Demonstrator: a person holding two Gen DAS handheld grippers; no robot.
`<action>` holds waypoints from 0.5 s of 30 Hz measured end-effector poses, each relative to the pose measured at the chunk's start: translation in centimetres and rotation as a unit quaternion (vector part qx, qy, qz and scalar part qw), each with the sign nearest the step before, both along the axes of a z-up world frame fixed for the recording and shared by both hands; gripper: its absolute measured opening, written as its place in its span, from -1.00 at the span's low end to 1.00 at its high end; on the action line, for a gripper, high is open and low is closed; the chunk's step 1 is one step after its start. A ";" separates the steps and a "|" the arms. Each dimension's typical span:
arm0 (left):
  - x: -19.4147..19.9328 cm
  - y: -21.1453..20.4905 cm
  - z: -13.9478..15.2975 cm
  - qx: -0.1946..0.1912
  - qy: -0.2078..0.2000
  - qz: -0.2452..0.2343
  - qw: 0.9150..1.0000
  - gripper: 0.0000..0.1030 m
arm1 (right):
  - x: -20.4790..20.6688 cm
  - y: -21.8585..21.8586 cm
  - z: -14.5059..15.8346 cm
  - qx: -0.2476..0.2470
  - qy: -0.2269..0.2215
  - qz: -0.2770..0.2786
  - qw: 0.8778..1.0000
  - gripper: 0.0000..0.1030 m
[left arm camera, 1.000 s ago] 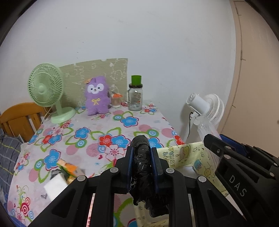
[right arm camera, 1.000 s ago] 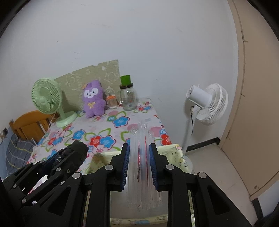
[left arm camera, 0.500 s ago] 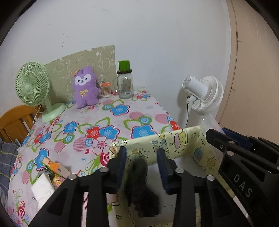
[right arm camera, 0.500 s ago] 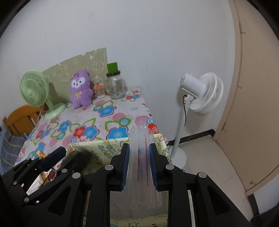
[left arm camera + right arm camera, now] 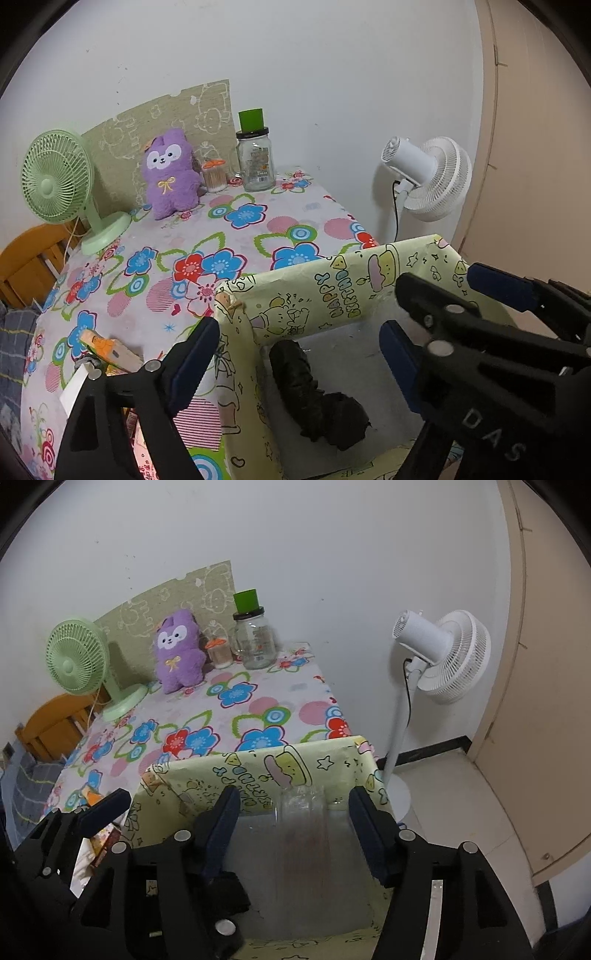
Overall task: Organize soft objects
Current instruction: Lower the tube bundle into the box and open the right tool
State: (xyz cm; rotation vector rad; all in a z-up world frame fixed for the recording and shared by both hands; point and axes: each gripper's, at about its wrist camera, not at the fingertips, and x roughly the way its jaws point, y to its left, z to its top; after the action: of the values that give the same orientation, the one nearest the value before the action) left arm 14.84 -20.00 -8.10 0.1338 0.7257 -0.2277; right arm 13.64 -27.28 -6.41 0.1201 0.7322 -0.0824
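Pale yellow cartoon-printed paper box (image 5: 332,291) shows a grey inside, a crumpled black plastic bag (image 5: 317,398) in it. White tablecloth (image 5: 236,236) blooms with blue, red and pink flowers; purple plush toy (image 5: 170,173), mint-green desk fan (image 5: 55,181), white standing fan (image 5: 432,177).

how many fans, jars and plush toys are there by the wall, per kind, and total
fans: 2 (green desk fan, white standing fan)
jars: 2 (clear glass jar with green cap, small orange-lidded jar)
plush toys: 1 (purple plush toy)
total: 5
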 end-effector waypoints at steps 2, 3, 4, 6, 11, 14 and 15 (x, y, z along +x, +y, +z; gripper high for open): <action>0.1 0.3 0.1 -0.010 0.007 0.000 1.000 0.79 | -0.1 0.2 0.0 -0.005 0.002 0.001 1.000 0.33; 0.1 0.4 0.1 -0.016 0.010 0.000 1.000 0.80 | -0.2 0.3 0.0 -0.007 0.001 0.000 1.000 0.37; 0.1 0.6 0.1 -0.021 0.014 0.000 1.000 0.81 | -0.3 0.4 0.1 -0.008 0.000 0.000 1.000 0.40; 0.1 0.9 0.2 -0.027 0.016 -0.001 1.000 0.83 | -0.4 0.6 0.4 -0.010 -0.004 0.000 1.000 0.54; -0.5 1.2 0.7 -0.023 0.010 -0.005 1.000 0.92 | -1.2 1.5 1.1 -0.024 -0.020 0.001 1.000 0.72; -1.0 1.5 1.2 -0.024 0.003 -0.006 1.000 0.94 | -1.7 1.8 1.5 -0.024 -0.028 0.001 0.999 0.77; -1.1 1.6 1.4 -0.025 0.001 -0.006 1.000 0.94 | -1.9 2.0 1.7 -0.024 -0.030 0.001 0.999 0.78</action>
State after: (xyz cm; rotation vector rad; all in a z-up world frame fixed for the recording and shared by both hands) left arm 13.71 -18.39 -6.70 0.0907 0.7208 -0.2562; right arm 11.77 -25.30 -4.73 0.0762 0.6704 -0.0939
